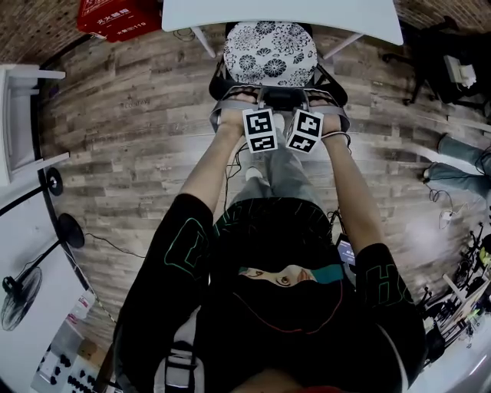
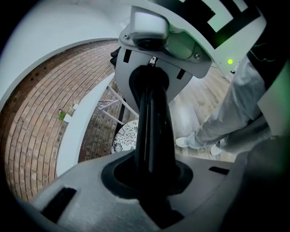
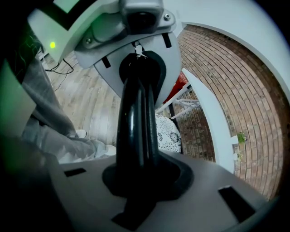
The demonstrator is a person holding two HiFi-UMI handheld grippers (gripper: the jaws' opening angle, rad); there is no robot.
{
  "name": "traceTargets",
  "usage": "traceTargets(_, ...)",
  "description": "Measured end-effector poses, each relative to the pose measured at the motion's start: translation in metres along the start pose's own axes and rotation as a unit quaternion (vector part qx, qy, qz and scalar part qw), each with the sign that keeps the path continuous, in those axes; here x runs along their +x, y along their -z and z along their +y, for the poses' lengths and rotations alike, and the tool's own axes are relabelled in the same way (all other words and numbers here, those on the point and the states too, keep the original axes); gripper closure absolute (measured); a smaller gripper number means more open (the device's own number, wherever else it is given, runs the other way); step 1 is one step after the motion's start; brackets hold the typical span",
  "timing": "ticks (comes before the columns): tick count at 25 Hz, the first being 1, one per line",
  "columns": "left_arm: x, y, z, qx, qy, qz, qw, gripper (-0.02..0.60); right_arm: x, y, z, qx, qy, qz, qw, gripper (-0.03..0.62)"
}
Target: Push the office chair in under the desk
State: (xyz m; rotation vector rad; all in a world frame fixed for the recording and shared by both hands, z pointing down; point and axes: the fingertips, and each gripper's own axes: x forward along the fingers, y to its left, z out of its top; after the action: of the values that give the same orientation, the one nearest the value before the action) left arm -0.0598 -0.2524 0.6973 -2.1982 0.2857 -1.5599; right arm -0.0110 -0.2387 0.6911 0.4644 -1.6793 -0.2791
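Right up at the bench (image 1: 307, 15), the office chair (image 1: 268, 54) looks to me about partway home. The front lip of its flowery seat sits just under the bench edge, while the rest of the seat and the whole back stick out on the near side. The person stands behind it, on the side away from the bench, arms straight out, with both tools coming down onto the top of the chair back (image 2: 90, 181). On the left tool (image 2: 152, 179) the jaws are squeezed narrow, basically one black stick with only a seam showing and nothing between them. The right tool (image 3: 136, 181) is the same deal, pinched together and empty. Each tip looks parked in a dark socket in grey plastic that I take for the top of the back. I reckon that's the whole point: you don't need to grab a chair you only want to shove, and a closed tool sitting in a dimple shouldn't skate off when you lean on it. One tool either side of the middle makes sense too, since a one-spot push would likely swing the chair round instead of sending it straight at the bench. Both point steeply down and toward the bench, so the shove goes forward. The seat looks fairly centred between the bench legs (image 1: 203, 40). I can't tell whether the dark arms beside the seat will clear the underside of the bench.
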Motion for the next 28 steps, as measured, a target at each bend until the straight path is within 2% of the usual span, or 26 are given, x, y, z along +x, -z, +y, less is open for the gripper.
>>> traceTargets(6,0.021,0.001,0.041,-0.002,0.005,-0.002,1.0000,0.510,0.018,0.006,-0.042,0.000,-0.001,0.002,1.000,0.553)
traceTargets(11,0.035,0.004,0.074,0.003,-0.010,0.000,0.9999,0.524,0.033,0.010,-0.077,-0.004,0.006,0.003,1.000,0.553)
traceTargets(28,0.074,0.011,0.157,0.006,-0.018,0.002,0.9998,0.526,0.071,0.014,-0.160,-0.005,0.013,-0.008,1.000,0.549)
